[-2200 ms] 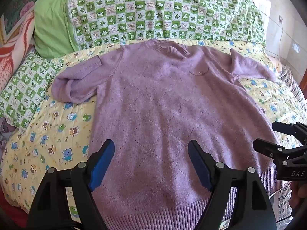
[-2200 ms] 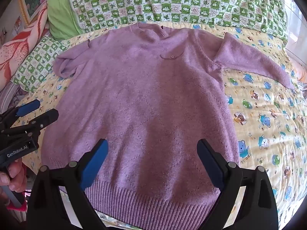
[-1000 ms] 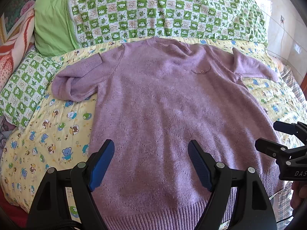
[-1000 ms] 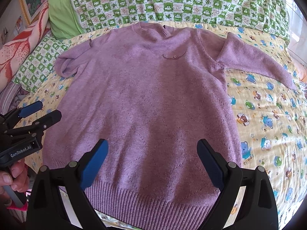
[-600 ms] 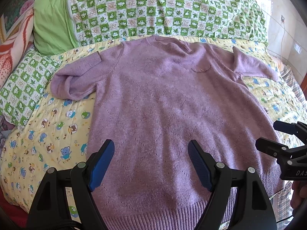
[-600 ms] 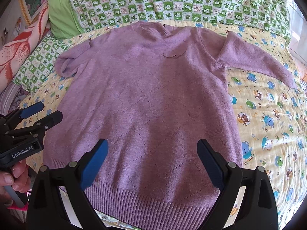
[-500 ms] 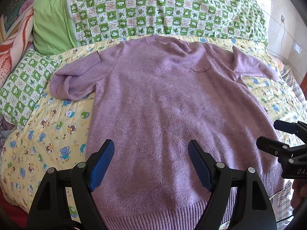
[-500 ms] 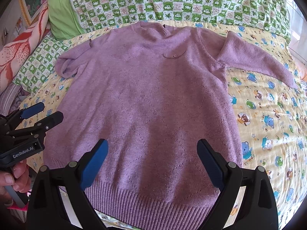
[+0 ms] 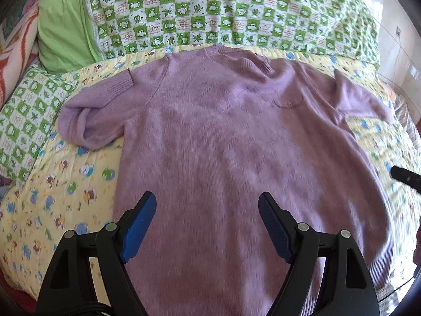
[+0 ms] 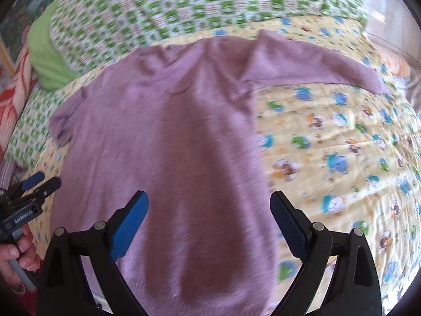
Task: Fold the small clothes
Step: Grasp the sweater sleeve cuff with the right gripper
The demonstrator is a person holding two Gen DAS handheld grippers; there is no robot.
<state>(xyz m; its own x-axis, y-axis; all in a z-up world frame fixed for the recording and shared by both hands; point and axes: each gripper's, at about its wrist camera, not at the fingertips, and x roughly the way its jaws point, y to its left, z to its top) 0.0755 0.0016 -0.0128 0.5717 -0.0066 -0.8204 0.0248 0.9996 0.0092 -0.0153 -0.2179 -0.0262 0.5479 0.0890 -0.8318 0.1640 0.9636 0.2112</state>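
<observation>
Flat on a yellow quilt printed with small cartoon animals, a lilac knitted sweater is spread front up, its collar toward a green-and-white checked pillow. One sleeve is doubled back beside the body; the other is stretched out over the quilt. No container is seen. The left gripper is held above the lower body of the sweater, jaws wide apart and holding nothing. The right gripper is poised over the sweater's right edge, equally spread and unloaded, its view blurred.
</observation>
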